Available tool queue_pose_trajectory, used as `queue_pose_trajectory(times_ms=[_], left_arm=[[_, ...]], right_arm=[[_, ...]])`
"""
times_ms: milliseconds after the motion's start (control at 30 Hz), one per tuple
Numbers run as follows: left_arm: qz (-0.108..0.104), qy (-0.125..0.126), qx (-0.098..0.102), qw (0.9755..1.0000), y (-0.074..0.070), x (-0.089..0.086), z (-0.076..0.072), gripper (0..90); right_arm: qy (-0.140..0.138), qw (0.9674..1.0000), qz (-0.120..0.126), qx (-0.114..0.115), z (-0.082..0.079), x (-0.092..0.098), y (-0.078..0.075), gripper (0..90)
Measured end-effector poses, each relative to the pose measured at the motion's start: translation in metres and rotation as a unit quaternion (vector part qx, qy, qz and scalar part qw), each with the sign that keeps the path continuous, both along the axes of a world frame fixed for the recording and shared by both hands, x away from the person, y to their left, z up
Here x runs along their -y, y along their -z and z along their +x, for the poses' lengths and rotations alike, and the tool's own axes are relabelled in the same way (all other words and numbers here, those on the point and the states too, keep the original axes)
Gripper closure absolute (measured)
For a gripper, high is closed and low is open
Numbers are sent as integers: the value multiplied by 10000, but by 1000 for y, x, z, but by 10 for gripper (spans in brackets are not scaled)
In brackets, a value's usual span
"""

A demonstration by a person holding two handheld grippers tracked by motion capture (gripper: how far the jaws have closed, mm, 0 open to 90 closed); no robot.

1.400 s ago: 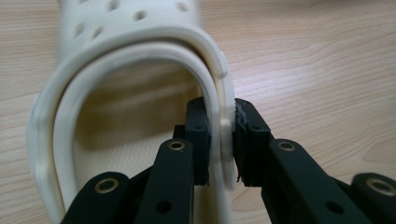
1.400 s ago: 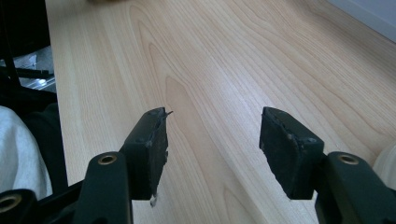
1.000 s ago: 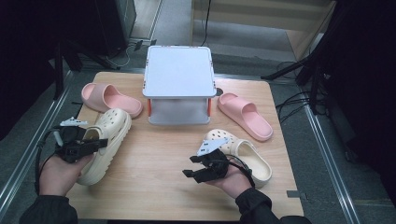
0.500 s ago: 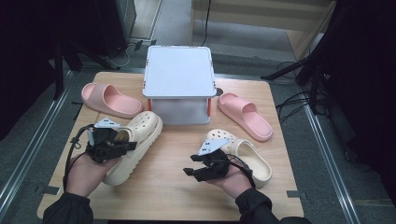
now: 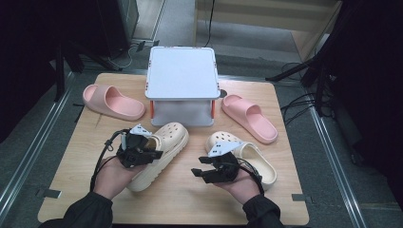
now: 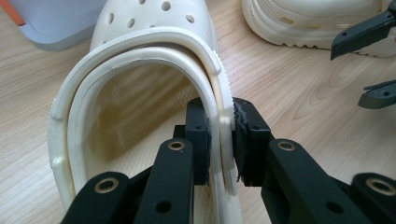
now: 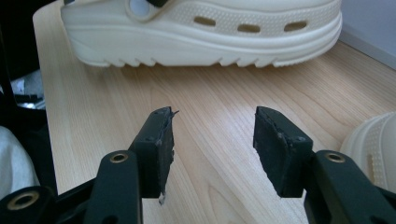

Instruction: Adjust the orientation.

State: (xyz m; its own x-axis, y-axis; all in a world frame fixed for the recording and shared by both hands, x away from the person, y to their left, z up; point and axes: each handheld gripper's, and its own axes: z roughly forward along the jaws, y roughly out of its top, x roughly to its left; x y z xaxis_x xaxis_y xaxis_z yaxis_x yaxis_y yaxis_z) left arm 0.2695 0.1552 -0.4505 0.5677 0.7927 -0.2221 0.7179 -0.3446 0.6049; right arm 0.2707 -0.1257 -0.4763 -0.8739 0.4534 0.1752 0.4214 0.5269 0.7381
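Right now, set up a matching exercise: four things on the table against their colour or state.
1. left hand-held gripper
2. right hand-held gripper
3. slide by the table's left edge
4. lidded box

a. pink
b. pale grey
c. clamped on a cream clog's rim
d. jaws apart, bare table between them

Pairs: 1-c, 2-d, 3-a, 4-b

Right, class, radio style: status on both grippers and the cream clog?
Left gripper clamped on cream clog heel rim. Right gripper open, jaws just closing, nothing between. Second cream clog beside right hand. Table between them bare.
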Motion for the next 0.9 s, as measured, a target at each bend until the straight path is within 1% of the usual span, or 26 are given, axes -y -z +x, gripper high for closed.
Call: queue_pose_trajectory(times_ms=[33,100,133,267,300,333,367,400,433,467,500,533,567,600,667,733,833,867,900], left_arm=[[0,0,0,10000,0,0,0,772],[24,102,-24,9999,2,4,1,771],[7,112,-43,9999,4,5,1,770],[55,254,-137,9996,8,9,1,762],[55,254,-137,9996,8,9,1,759],[85,313,-149,9994,9,10,0,759],[100,342,-170,9992,10,10,1,743],[11,361,-160,9992,10,11,0,734],[11,361,-160,9992,10,11,0,728],[-125,430,-159,9989,8,10,0,709],[-125,430,-159,9989,8,10,0,698],[-66,449,-110,9989,6,10,-1,675],[46,504,-85,9987,5,10,-2,648],[63,501,6,9987,3,9,-4,652],[30,586,43,9983,-3,5,-7,657],[-38,621,105,9980,-9,-2,-10,674],[-78,562,180,9982,-15,-15,-10,715],[-105,556,194,9982,-16,-20,-10,748],[-105,556,194,9982,-16,-20,-10,778]], right_arm=[[37,10000,18,3,0,1,0,508],[73,9999,5,113,0,1,1,529],[93,9999,16,128,0,1,1,535],[167,9998,48,87,1,1,2,547],[167,9998,48,87,1,1,2,547],[197,9998,55,74,2,1,2,551],[236,9997,93,58,3,0,3,558],[266,9996,98,51,4,0,3,562],[266,9996,98,51,4,0,3,562],[307,9994,129,65,4,0,4,572],[318,9994,154,63,5,-1,4,575],[337,9993,165,71,5,-1,4,581],[349,9992,169,76,5,-2,4,588],[359,9992,177,86,6,-3,5,597],[379,9991,176,89,6,-4,5,624],[357,9991,189,91,6,-6,6,663],[446,9988,164,127,5,-10,7,710],[471,9987,185,99,5,-12,8,728],[485,9985,213,103,5,-13,8,747]])
